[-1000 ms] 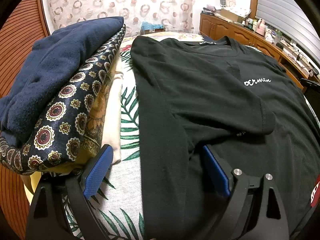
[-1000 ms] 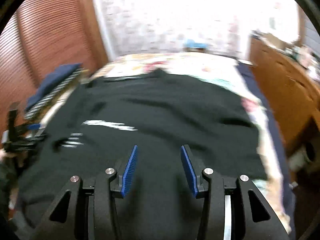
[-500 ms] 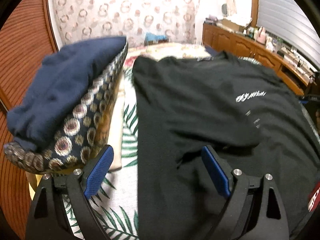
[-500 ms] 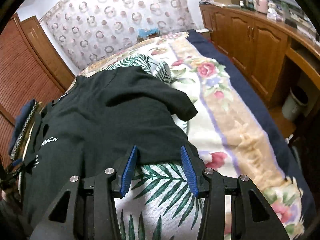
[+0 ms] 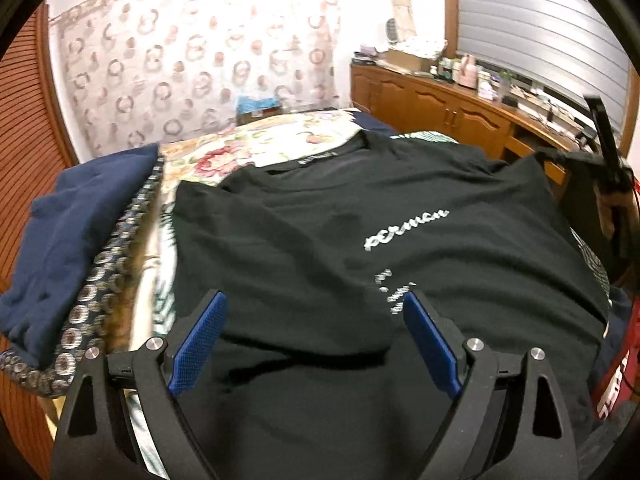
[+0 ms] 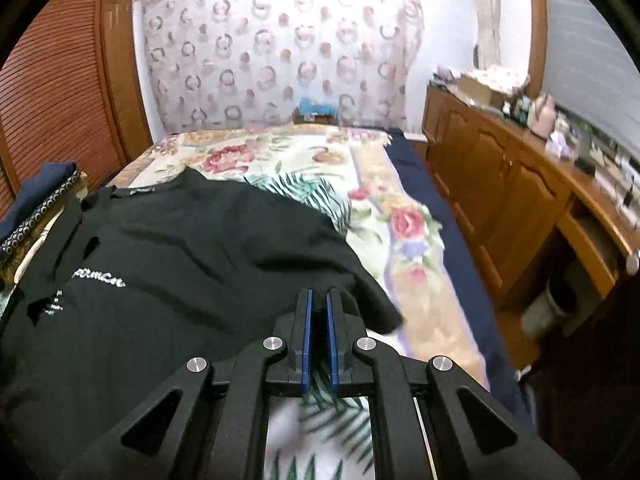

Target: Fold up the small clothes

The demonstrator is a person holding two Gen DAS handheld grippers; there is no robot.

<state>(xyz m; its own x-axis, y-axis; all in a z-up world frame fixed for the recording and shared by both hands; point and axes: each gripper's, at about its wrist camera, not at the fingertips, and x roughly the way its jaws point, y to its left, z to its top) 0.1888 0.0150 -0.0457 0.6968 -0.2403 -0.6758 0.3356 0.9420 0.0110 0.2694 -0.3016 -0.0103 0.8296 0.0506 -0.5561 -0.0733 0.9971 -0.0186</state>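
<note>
A black T-shirt (image 5: 320, 240) with white lettering lies face up on the flowered bedspread (image 6: 312, 160); its left sleeve is folded inward. My left gripper (image 5: 316, 300) hovers open over the shirt's lower left part, with nothing between its blue pads. In the right wrist view the same T-shirt (image 6: 180, 264) fills the left half. My right gripper (image 6: 318, 300) is shut on the T-shirt's right edge near the sleeve, with black cloth pinched between the tips. At the right of the left wrist view that edge of the shirt rises in a fold.
A stack of folded clothes (image 5: 72, 236), navy on top of a patterned piece, sits at the bed's left edge. A wooden cabinet (image 6: 512, 184) with clutter on top runs along the right. A slatted wooden door (image 6: 52, 80) stands on the left, and a patterned curtain hangs behind the bed.
My right gripper came to the shirt's right edge and shut on it. The left gripper rose and shifted right over the shirt, still open.
</note>
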